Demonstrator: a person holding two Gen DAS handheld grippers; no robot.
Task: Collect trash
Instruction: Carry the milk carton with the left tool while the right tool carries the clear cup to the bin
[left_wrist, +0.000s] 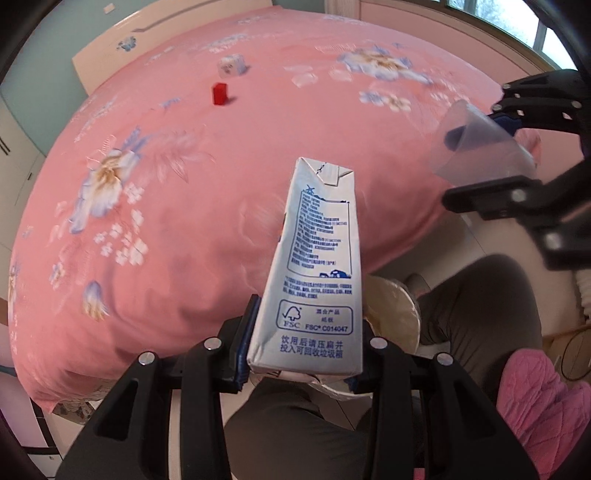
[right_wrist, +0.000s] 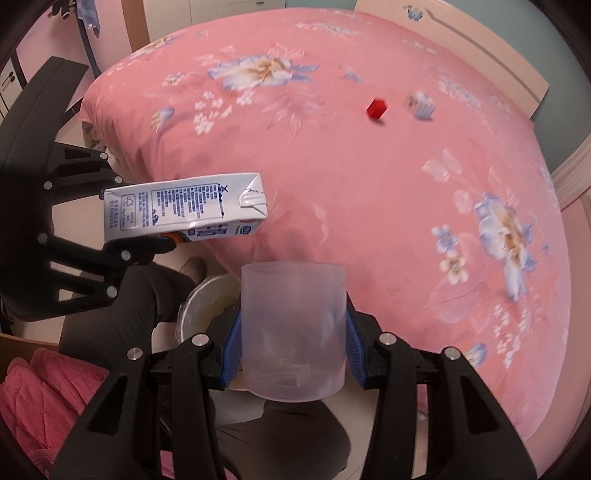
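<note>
Your left gripper (left_wrist: 301, 354) is clamping a creased, boxy paper carton (left_wrist: 317, 266); your right gripper (right_wrist: 291, 350) is squeezing a frosted plastic cup (right_wrist: 293, 328).

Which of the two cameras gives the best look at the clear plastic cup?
The right wrist view: the plastic cup sits close and centred between the right gripper fingers, its whole side visible. The left wrist view shows the cup only small, tilted and blurred at the right edge.
</note>
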